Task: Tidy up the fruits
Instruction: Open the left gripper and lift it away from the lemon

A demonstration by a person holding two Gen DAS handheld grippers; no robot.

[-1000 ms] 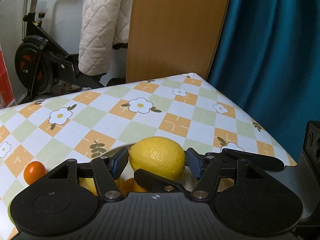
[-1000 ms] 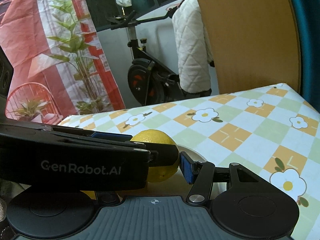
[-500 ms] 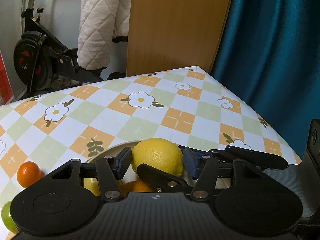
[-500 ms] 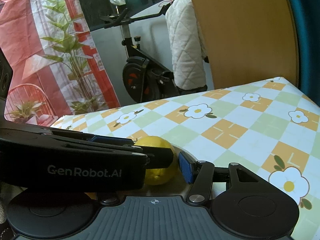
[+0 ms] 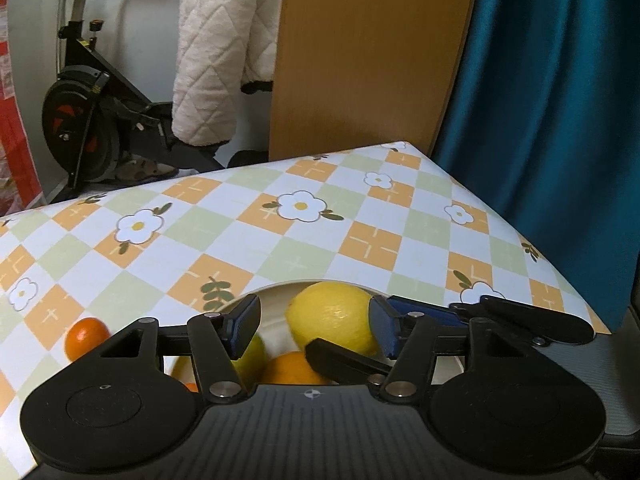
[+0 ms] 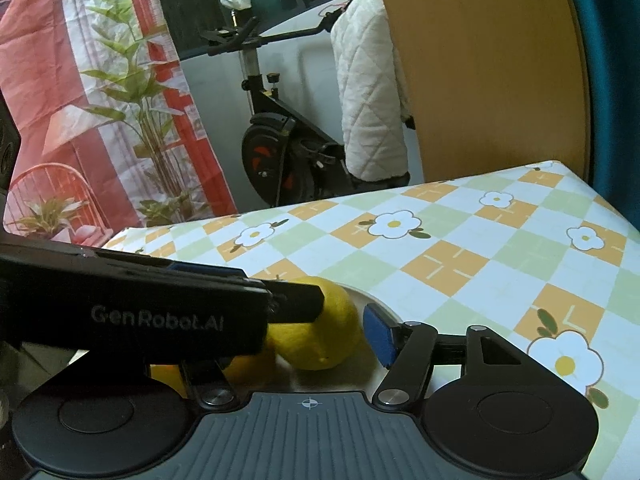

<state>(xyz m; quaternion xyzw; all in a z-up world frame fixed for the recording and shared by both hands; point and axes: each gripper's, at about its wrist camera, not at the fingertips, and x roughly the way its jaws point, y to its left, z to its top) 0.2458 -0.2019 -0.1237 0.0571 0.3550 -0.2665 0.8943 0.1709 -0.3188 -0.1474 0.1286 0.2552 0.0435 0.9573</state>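
A yellow lemon (image 5: 332, 318) lies in a white bowl (image 5: 276, 287) on the flowered tablecloth, beside an orange (image 5: 290, 368) and a yellow-green fruit (image 5: 254, 354). My left gripper (image 5: 314, 326) straddles the lemon with its jaws opening; a clear gap shows at the left pad. My right gripper (image 6: 316, 340) reaches in from the side, its jaws also opening around the same lemon (image 6: 320, 336). Its right pad stands just off the peel, and its left finger is hidden behind the left gripper's black body (image 6: 160, 316).
A small orange (image 5: 86, 334) sits on the table left of the bowl. The table's right edge (image 5: 560, 268) runs along a teal curtain. Behind the table stand a wooden panel (image 5: 372, 56), an exercise bike (image 5: 92, 120) and a white quilted garment.
The right gripper's pad has drawn away from the lemon. The lemon now sits lower in the bowl and nearer the left gripper's right pad, with a wider gap on its left.
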